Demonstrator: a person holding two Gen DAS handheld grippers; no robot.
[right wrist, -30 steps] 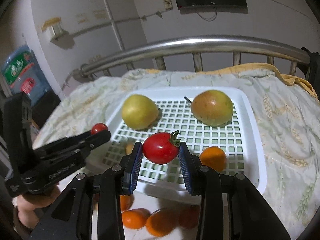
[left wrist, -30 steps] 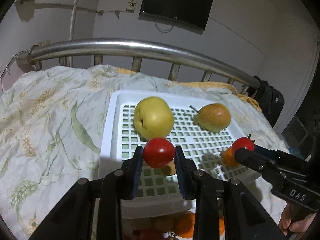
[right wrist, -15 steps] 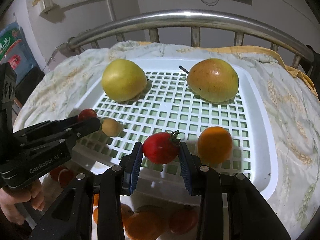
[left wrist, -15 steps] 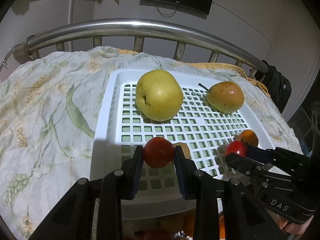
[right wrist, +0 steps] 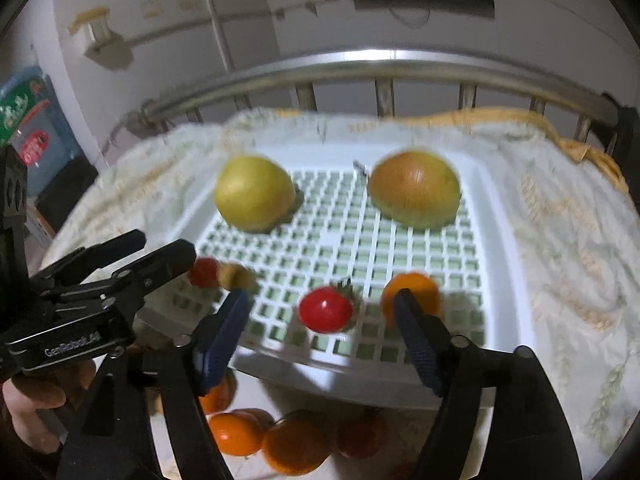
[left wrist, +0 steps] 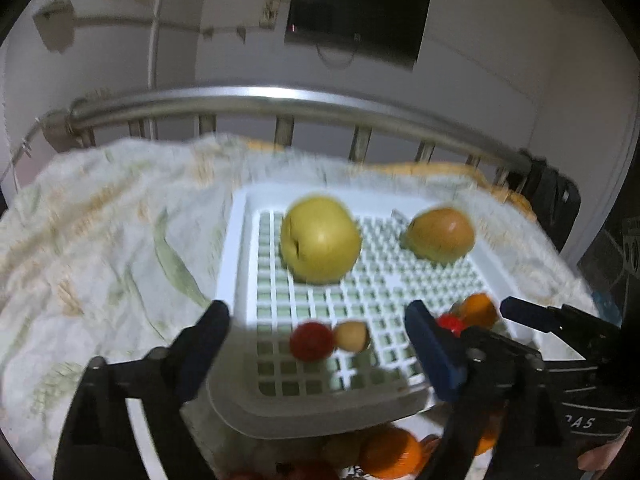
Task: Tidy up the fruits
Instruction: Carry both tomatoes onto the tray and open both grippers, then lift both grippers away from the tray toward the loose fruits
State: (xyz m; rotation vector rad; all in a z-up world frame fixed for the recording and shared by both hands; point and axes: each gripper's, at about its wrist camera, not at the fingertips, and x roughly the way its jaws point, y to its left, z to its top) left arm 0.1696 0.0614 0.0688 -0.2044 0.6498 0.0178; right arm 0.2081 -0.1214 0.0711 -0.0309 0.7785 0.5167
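A white slotted tray lies on the bed. My left gripper has its jaws opening wide; a red tomato rests on the tray grid between them, untouched, beside a small tan fruit. My right gripper is opening too, and a stemmed red tomato lies free on the grid between its fingers, next to an orange. At the tray's back sit a yellow-green apple and a pear. Each gripper shows in the other's view, the left gripper and the right gripper.
Several oranges and tomatoes lie below the tray's near edge. A leaf-print quilt covers the bed, with a steel rail behind. A dark bag hangs at the right. A person's hand holds the left gripper.
Both grippers went from shut on a tomato to wide apart. Each tomato now lies on the tray grid. Both views pulled back slightly from the tray.
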